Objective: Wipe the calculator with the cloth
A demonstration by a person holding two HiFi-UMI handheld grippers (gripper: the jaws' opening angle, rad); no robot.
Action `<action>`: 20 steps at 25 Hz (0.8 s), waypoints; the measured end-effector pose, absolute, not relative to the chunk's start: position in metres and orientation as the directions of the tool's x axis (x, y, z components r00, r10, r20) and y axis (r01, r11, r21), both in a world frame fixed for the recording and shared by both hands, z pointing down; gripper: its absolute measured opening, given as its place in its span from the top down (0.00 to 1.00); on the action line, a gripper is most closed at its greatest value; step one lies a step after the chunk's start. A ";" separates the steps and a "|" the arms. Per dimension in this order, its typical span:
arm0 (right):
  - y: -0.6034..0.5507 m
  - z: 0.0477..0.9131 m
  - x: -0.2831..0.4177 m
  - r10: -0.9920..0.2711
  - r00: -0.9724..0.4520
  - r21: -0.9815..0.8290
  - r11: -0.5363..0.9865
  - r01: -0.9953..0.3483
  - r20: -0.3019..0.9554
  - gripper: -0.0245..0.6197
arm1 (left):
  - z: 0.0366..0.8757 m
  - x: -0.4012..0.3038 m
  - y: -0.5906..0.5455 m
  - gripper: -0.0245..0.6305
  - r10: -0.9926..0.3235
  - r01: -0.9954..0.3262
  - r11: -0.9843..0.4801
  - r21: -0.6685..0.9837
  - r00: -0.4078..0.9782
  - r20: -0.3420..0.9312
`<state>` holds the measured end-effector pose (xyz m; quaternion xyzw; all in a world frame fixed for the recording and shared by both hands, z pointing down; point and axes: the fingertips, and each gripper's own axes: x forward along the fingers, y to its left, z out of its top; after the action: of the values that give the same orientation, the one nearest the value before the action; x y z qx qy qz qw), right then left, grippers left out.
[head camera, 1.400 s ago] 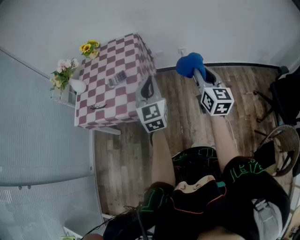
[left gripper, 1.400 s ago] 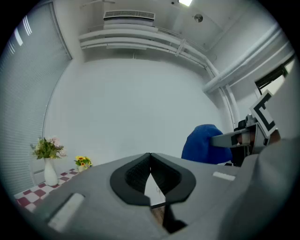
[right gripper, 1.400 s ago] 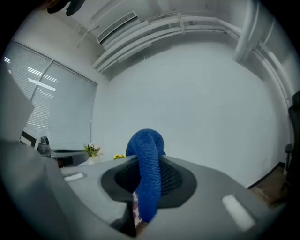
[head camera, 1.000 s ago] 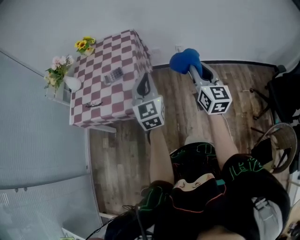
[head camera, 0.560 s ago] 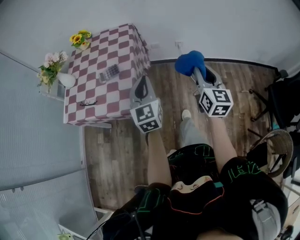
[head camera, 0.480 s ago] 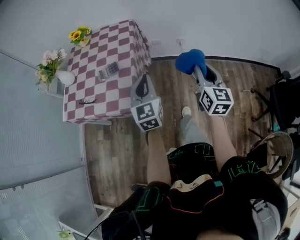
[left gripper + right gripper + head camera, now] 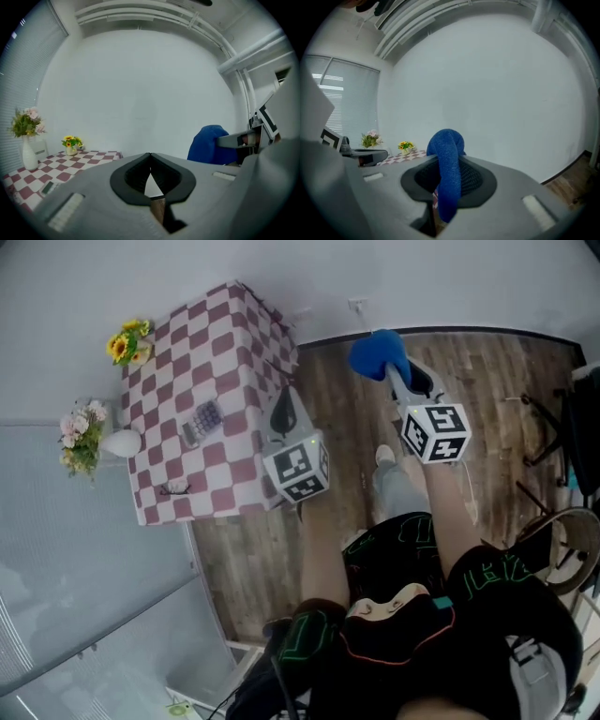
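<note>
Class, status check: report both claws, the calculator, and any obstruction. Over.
Left claw shut, empty. Right claw shut on cloth. Calculator on checked table, claws short of it. Nothing in between.

Two grippers: left gripper (image 7: 287,401), right gripper (image 7: 397,377); one cloth (image 7: 375,352); one calculator (image 7: 202,420); one table (image 7: 230,348); two vases: white vase (image 7: 122,442), small vase (image 7: 131,347).
</note>
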<state>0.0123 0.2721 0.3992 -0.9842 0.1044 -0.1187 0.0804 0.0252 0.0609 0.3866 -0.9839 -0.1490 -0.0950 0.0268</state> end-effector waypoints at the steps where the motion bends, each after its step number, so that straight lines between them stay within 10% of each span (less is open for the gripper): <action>1: 0.280 0.400 0.025 -0.234 0.946 -0.189 -0.963 -0.193 0.225 0.84 | 0.385 0.039 0.071 0.95 0.292 0.303 -0.952 -0.028 0.935 0.200; 20: 0.296 0.397 0.173 -0.376 0.899 -0.304 -0.903 -0.302 0.225 0.84 | 0.371 0.163 0.097 0.95 0.232 0.259 -0.962 -0.081 0.940 0.252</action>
<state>0.1734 0.2957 0.3972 -0.9654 0.1757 -0.1404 0.1319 0.1626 0.0971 0.3711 -0.9832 -0.1248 -0.1210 0.0564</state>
